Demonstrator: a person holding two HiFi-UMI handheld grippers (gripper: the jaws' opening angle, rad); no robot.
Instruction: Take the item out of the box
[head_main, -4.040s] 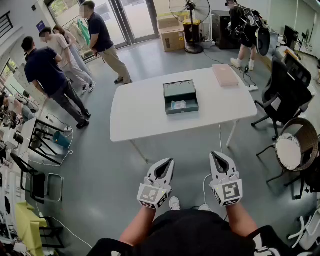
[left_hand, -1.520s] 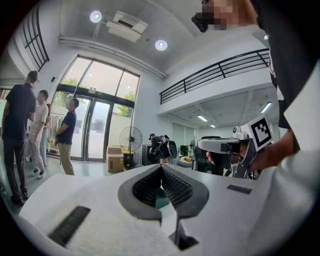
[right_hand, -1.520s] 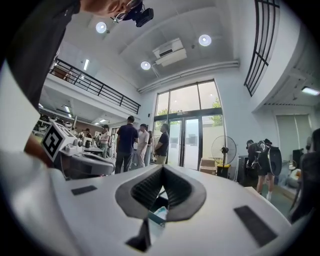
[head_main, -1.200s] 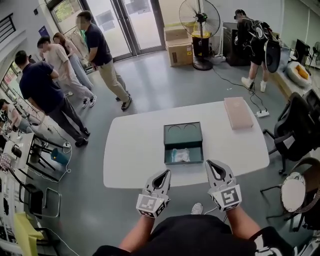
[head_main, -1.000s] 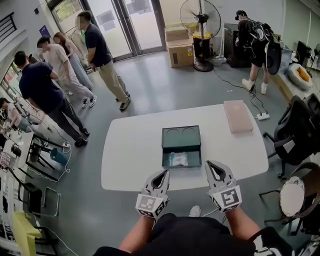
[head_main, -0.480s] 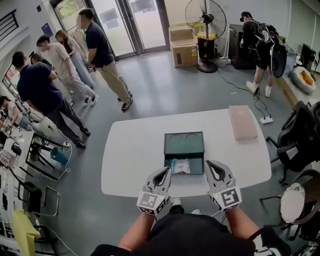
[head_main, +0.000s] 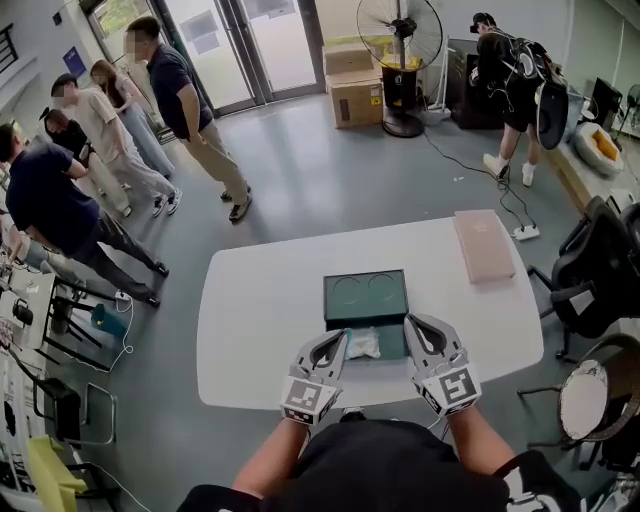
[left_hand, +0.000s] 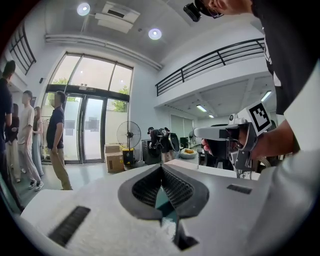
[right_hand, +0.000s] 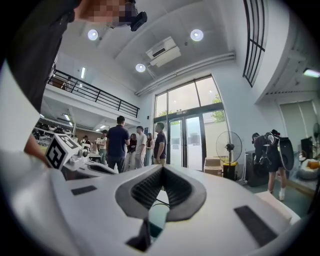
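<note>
White table, grey-floor hall; green box open; left gripper, right gripper jaws pressed together.

Bright, even light from glass doors and ceiling lights, with fisheye edges bent and darkened.

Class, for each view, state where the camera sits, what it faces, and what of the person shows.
Head view: on the head, looking steeply down at table and open box; forearms, left gripper, right gripper show.
Left gripper view: on that gripper, looking along its shut jaws across the room; right forearm shows.
Right gripper view: likewise; left gripper's cube shows.
Both gripper views share the fan.
</note>
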